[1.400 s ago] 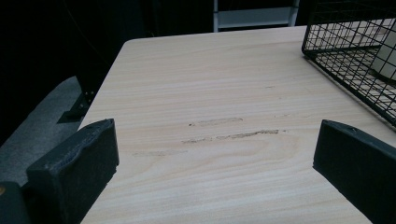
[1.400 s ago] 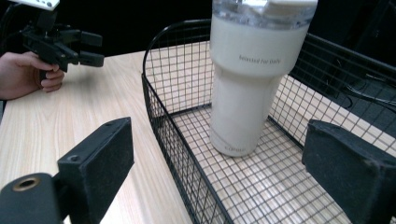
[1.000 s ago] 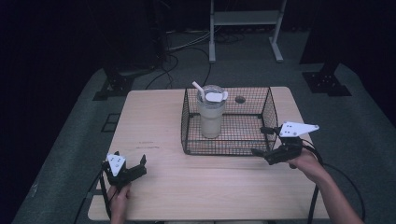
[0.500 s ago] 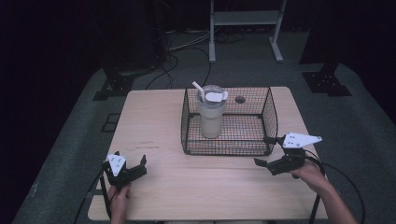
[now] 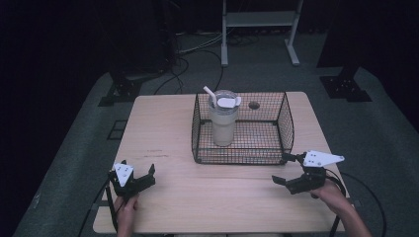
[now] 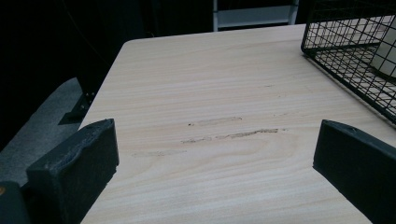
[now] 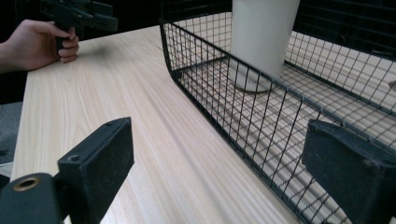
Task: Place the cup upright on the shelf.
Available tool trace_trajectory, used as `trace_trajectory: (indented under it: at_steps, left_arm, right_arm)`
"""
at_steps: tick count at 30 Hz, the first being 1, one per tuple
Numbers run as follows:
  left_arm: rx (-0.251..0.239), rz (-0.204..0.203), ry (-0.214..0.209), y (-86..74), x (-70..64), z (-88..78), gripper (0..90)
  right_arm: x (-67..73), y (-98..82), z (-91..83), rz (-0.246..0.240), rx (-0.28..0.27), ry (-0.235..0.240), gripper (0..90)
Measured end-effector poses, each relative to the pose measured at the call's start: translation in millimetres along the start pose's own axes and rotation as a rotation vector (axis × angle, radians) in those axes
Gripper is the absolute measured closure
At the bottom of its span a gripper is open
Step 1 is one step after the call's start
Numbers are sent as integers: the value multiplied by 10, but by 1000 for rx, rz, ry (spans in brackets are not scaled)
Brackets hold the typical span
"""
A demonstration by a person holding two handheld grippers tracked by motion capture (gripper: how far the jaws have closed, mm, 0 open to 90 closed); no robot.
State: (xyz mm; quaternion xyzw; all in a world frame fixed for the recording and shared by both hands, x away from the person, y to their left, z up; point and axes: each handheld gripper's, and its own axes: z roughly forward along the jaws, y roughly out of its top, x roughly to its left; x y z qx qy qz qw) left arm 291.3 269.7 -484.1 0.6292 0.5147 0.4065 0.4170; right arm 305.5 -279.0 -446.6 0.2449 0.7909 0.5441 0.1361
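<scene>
Both claws, left (image 5: 140, 178) and right (image 5: 286, 170), spread empty; tumbler (image 5: 223, 120) in basket (image 5: 286, 129) looks rigid, probably slick, so grip mid-body

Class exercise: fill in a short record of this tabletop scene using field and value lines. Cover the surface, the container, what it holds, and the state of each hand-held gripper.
surface: light wooden table
container: black wire basket, on the far middle of the table
contents: cream tumbler standing upright inside the basket, with lid and straw
left hand-held gripper: open, holding nothing, near the table's front left
right hand-held gripper: open, holding nothing, just outside the basket's near right corner
floor: grey, with cables behind the table
</scene>
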Motion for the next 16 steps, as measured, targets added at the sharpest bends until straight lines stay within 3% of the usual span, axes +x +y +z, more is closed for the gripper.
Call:
trace_trajectory:
  at_steps: [4,16]
  left_arm:
    - [2,0,3,0,0,2,0]
    - [0,6,2,0,-5,3,0]
  right_arm:
    - [51,-78,-2,-14,17,-12,85]
    - [143,-261,-3,5,31,-42,85]
